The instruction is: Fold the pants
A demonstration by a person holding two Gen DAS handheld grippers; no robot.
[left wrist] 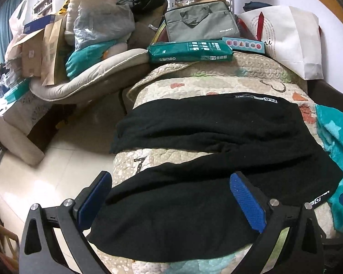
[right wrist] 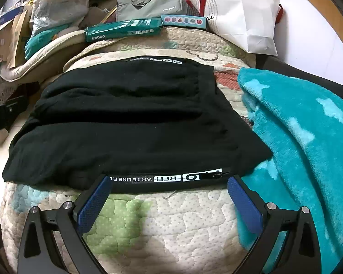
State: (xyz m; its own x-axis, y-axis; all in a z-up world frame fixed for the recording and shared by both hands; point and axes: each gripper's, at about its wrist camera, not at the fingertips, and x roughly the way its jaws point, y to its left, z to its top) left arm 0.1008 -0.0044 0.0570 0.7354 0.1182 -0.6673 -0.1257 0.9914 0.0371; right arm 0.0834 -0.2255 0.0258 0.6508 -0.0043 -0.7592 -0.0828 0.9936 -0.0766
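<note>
Lying spread across the quilted cushion (right wrist: 162,223), black pants (right wrist: 130,123), legs running off to the left and the printed waistband (right wrist: 169,178) facing the near edge at right. Hovering over the near leg with jaws spread wide and nothing between the pads, left gripper (left wrist: 171,196); hovering just short of the waistband, likewise spread and empty, right gripper (right wrist: 169,196). Judging the fold as barely begun, with both legs apart and a strip of quilt showing between them in the left view. Risking a shallow bite: closing on only the top layer of thick fleece and leaving the layer beneath behind, giving a crooked fold. Risking also a pinch of quilt along with the cloth, since the fabric is lying flat against it. Crowding the right side, a teal fleece blanket (right wrist: 304,125) touching the waistband corner, likely to be snagged by the right pad or dragged into the fold. Hanging past the cushion's left edge, the leg ends (left wrist: 116,143), likely to be sliding toward the floor (left wrist: 57,159) if pulled unevenly. Sitting well apart at the far end, a green paper pack (left wrist: 189,51) and white bag (left wrist: 292,43), posing little trouble.
</note>
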